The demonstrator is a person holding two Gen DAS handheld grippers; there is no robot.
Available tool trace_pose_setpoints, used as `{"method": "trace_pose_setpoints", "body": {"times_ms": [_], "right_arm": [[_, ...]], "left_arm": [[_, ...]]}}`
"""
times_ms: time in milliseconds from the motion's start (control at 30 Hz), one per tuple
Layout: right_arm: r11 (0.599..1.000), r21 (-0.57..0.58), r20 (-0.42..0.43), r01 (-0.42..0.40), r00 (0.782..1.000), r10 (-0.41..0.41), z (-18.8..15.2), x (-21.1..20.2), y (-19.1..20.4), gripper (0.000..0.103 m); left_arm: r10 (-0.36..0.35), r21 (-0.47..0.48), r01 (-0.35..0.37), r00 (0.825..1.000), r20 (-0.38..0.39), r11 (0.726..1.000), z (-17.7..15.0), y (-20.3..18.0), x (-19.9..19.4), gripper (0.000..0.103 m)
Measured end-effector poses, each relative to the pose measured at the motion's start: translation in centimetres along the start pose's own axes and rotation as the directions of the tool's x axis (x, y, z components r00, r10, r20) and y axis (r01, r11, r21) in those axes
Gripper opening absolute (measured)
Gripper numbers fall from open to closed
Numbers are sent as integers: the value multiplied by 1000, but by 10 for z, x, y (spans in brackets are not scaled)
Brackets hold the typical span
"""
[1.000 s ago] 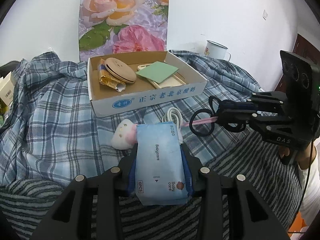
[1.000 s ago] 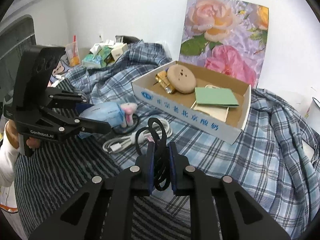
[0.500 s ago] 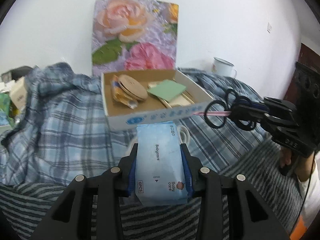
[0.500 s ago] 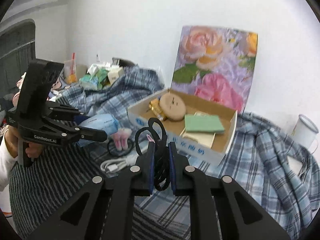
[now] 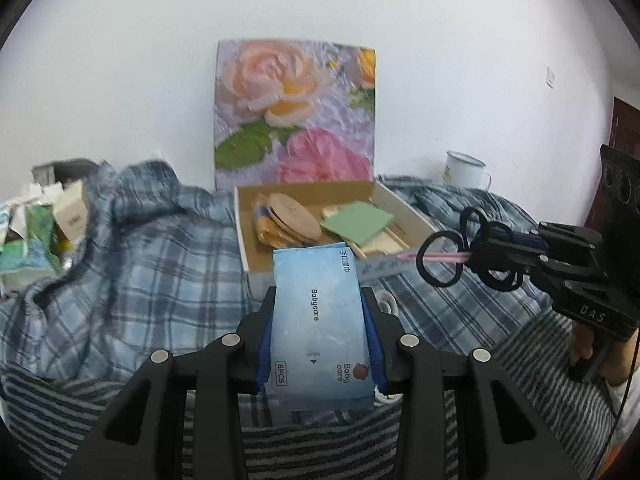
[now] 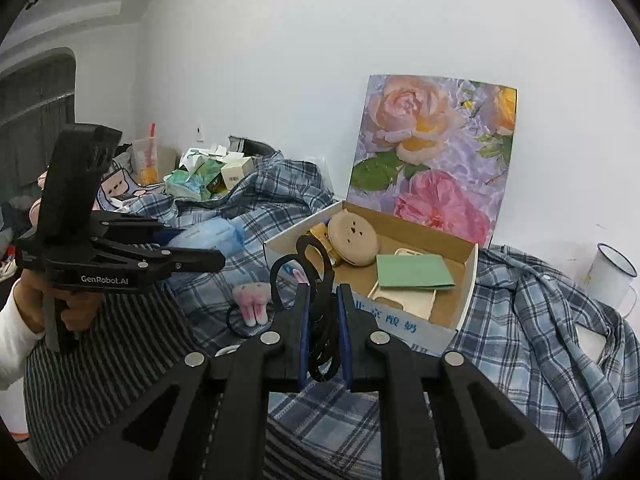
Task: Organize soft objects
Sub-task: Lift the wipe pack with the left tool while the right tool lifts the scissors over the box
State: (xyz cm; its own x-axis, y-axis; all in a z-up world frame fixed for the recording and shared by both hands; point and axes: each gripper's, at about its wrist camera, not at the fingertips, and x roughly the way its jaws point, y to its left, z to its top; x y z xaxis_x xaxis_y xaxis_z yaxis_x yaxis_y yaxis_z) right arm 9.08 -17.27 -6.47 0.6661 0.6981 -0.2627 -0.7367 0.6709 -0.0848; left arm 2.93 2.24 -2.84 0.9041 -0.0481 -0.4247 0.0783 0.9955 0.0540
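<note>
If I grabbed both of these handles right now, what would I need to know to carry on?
Left gripper: shut on the blue wipes pack, held above the bed.
Right gripper: shut on black hair ties with a pink charm.
Cardboard box: just ahead on the plaid cloth, already holding a round tan case and a green card.
Left on the bed: pink plush, white cable.
Next, probably: drop both held items in the box, then fetch the rest.
</note>
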Motion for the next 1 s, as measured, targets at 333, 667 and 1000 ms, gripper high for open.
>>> {"method": "trace_pose_setpoints", "body": {"times_ms": [333, 667, 1000], "right_arm": [[1000, 31, 72, 0, 997, -2, 23, -22, -3, 12], [1000, 13, 161, 0, 987, -2, 56, -52, 5, 12], [1000, 22, 264, 8, 964, -14, 95, -76, 1, 12]], "left_arm": [[23, 9, -24, 998, 50, 1000, 21, -1, -19, 40], [22, 18, -24, 992, 124, 1000, 54, -10, -43, 40], [24, 44, -32, 984, 175, 999, 92, -20, -62, 40]]}}
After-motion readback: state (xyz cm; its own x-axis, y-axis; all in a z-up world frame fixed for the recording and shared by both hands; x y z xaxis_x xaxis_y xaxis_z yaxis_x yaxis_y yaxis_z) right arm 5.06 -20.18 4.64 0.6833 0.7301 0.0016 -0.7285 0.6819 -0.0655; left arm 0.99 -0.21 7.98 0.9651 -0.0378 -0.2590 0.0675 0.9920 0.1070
